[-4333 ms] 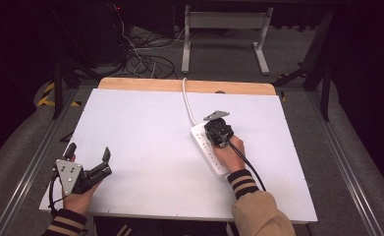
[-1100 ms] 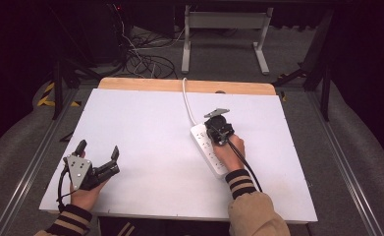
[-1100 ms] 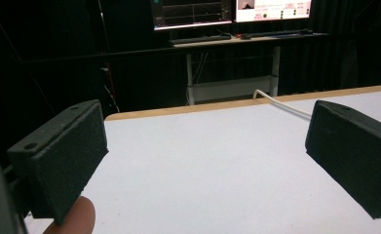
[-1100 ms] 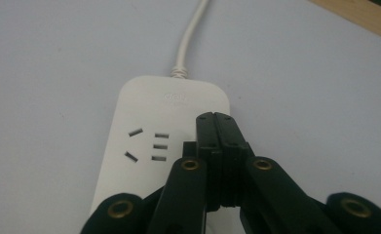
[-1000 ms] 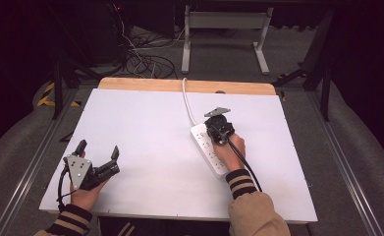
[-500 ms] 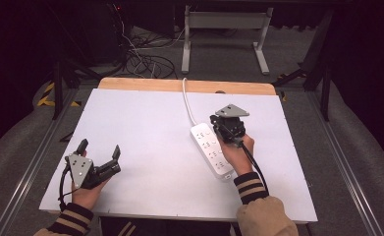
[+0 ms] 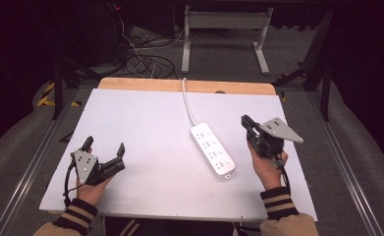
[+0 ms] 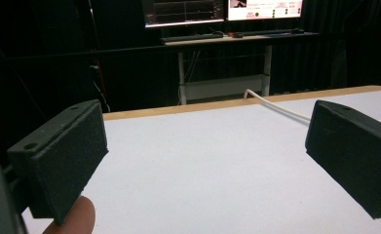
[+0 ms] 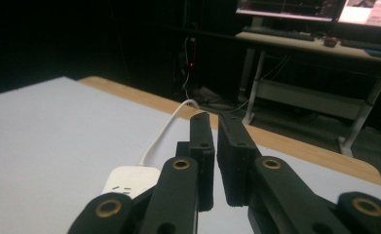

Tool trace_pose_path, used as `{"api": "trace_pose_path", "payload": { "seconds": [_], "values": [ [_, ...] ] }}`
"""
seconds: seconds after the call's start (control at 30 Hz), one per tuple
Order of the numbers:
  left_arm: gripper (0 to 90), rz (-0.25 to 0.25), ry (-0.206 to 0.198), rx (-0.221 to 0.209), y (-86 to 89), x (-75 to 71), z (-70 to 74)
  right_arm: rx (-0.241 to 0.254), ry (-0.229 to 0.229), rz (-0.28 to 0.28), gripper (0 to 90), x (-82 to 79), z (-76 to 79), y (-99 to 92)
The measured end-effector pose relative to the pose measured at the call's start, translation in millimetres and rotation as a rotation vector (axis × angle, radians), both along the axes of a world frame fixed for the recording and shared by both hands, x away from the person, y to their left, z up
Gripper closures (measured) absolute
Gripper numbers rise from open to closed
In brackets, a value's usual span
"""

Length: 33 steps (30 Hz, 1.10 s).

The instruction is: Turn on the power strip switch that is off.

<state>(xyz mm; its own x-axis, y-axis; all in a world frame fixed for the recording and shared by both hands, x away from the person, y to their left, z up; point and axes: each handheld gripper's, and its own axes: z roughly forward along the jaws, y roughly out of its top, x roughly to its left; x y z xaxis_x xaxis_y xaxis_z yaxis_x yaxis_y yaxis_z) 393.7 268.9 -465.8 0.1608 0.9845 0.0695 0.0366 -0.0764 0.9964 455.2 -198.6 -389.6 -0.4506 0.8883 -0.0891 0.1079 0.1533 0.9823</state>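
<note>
High view showed the white power strip (image 7: 212, 151) lying flat on the white counter (image 7: 145, 123), a little right of the middle, with its long axis slanting from upper left to lower right. Its white cord (image 7: 187, 101) ran from the far end toward the wooden back edge of the counter. The right tool (image 7: 251, 129) was held just to the right of the strip, apart from it and touching nothing, with the grey three-cornered plate on top tilted outward. In the right gripper view its two black jaws stood nearly together, only a thin slit between them, having just been opening slightly, and nothing lay in that slit; the near end of the power strip (image 9: 129, 181) showed below and to the left of the jaws, with the cord (image 9: 164, 127) curving away behind it.

The left tool (image 7: 104, 153) sat near the front left corner of the counter, well apart from the strip. The left gripper view showed its jaws spread wide, with bare counter (image 8: 202, 161) between them and nothing gripped or touched.
</note>
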Motion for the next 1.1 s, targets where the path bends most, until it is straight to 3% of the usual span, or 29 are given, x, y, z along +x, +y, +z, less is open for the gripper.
{"api": "trace_pose_path", "payload": {
  "seconds": [0.07,0.3,0.5,0.7,0.8,0.97,1.1],
  "values": [
    [2.2,-0.003,-0.001,-0.001,-1.2,0.2,0.1,0.023,-0.045,-0.025,85.1,-11.2,-6.7,-19.4],
    [2.1,-0.014,-0.01,-0.011,-2.8,1.4,2.1,0.037,-0.124,-0.099,80.8,-26.1,-18.7,-36.9],
    [2.2,-0.024,-0.012,-0.014,-4.9,2.4,2.8,0.025,-0.153,-0.122,76.0,-34.5,-29.1,-32.1],
    [2.1,-0.023,-0.013,-0.009,-5.3,2.4,3.1,0.036,-0.183,-0.119,62.4,-38.2,-33.3,-25.9],
    [2.2,-0.023,-0.013,-0.008,-5.0,2.1,3.0,0.047,-0.201,-0.139,51.3,-37.5,-35.8,-25.7],
    [2.2,-0.022,-0.011,-0.01,-4.5,1.7,2.9,0.049,-0.274,-0.228,15.0,-33.6,-44.8,-24.2],
    [2.2,-0.023,-0.012,-0.007,-4.6,1.7,2.8,0.015,-0.317,-0.269,5.3,-30.9,-51.7,-21.7]
  ]
}}
